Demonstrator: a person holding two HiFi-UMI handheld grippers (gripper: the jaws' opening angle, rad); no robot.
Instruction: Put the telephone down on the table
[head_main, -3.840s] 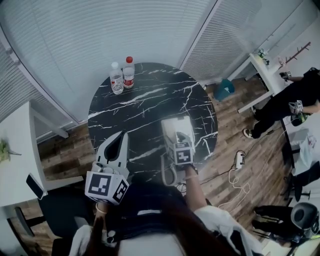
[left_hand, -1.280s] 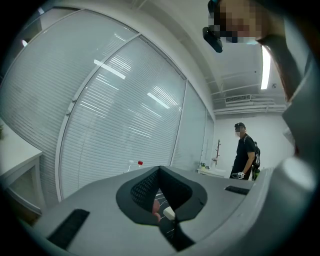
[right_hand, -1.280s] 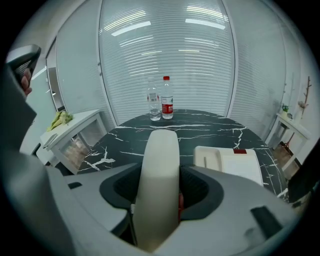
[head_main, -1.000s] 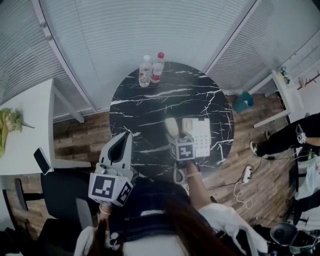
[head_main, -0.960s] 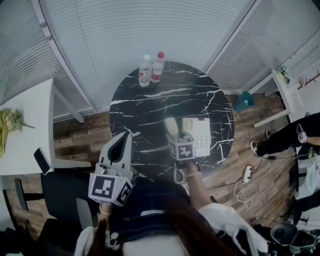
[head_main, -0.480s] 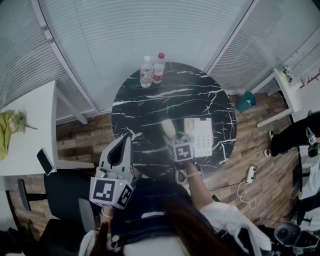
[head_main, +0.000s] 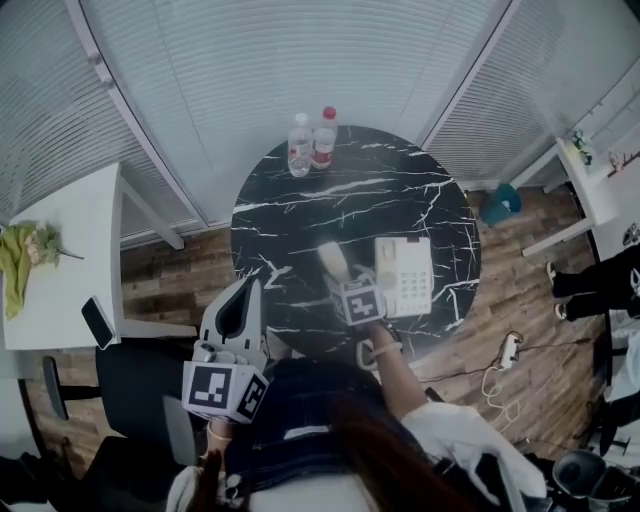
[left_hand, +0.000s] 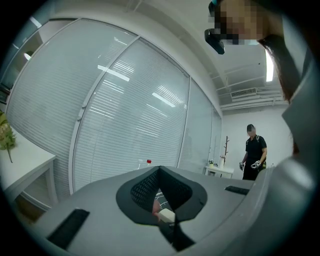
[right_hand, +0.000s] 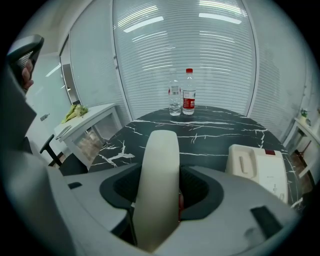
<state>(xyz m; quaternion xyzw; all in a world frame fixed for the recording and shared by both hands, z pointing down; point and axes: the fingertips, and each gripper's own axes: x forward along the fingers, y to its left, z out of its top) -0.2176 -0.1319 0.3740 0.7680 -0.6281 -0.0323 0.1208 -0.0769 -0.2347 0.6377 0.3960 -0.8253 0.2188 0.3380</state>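
Observation:
A cream telephone base (head_main: 405, 275) lies flat on the right half of a round black marble table (head_main: 300, 215). My right gripper (head_main: 343, 280) is shut on the telephone handset (head_main: 333, 258) and holds it just left of the base, above the tabletop. In the right gripper view the handset (right_hand: 160, 165) stands between the jaws of the right gripper (right_hand: 162, 176), and the base (right_hand: 257, 167) sits to its right. My left gripper (head_main: 250, 288) hovers over the table's near-left edge, shut and empty; its jaws (left_hand: 159, 172) meet in the left gripper view.
Two water bottles (head_main: 311, 140) stand at the table's far edge, against the window blinds. A white side table (head_main: 60, 260) with a dark phone (head_main: 97, 322) stands at left, beside a dark chair (head_main: 140, 385). A power strip (head_main: 510, 348) lies on the wooden floor. A person (head_main: 600, 285) stands at right.
The telephone, held over the table's near edge 3.8 s ago, now has its base resting on the table. Over the last second the handset has drawn slightly left of the base.

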